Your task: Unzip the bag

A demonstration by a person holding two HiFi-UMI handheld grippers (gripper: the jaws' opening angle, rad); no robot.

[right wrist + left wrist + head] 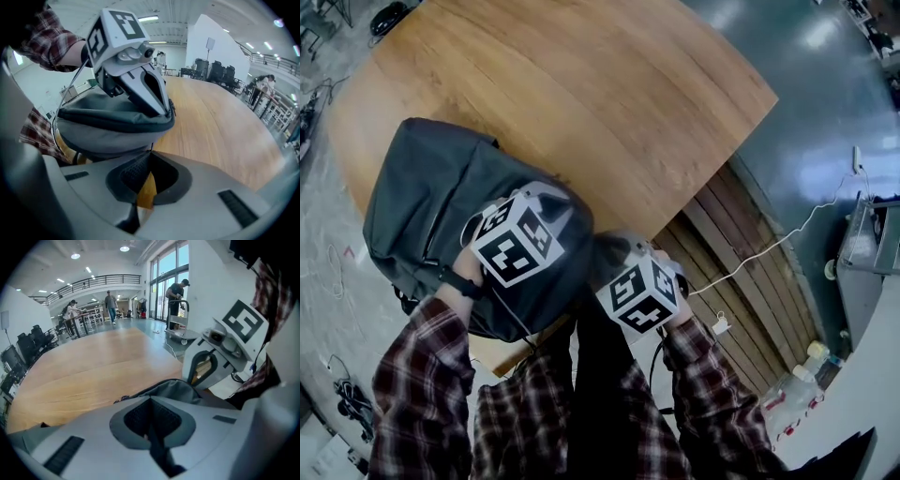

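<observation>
A dark grey backpack [422,206] lies on the near left part of the wooden table [609,103]. My left gripper [564,217] rests on the bag's near top with its jaws shut on a fold of the fabric [176,390]. In the right gripper view its fingers [157,101] press into the bag's rim [117,119]. My right gripper [605,255] sits just right of the bag at the table's edge. Its jaws [150,157] are shut, and a thin dark strand, which looks like the zip pull [151,149], runs from their tips up to the bag. The zip itself is mostly hidden.
The table stretches away beyond the bag. A white cable [769,242] and wooden planks [741,272] lie on the floor at right, bottles [806,361] near them. Far off, people stand by a cart [180,331] and office chairs [220,72].
</observation>
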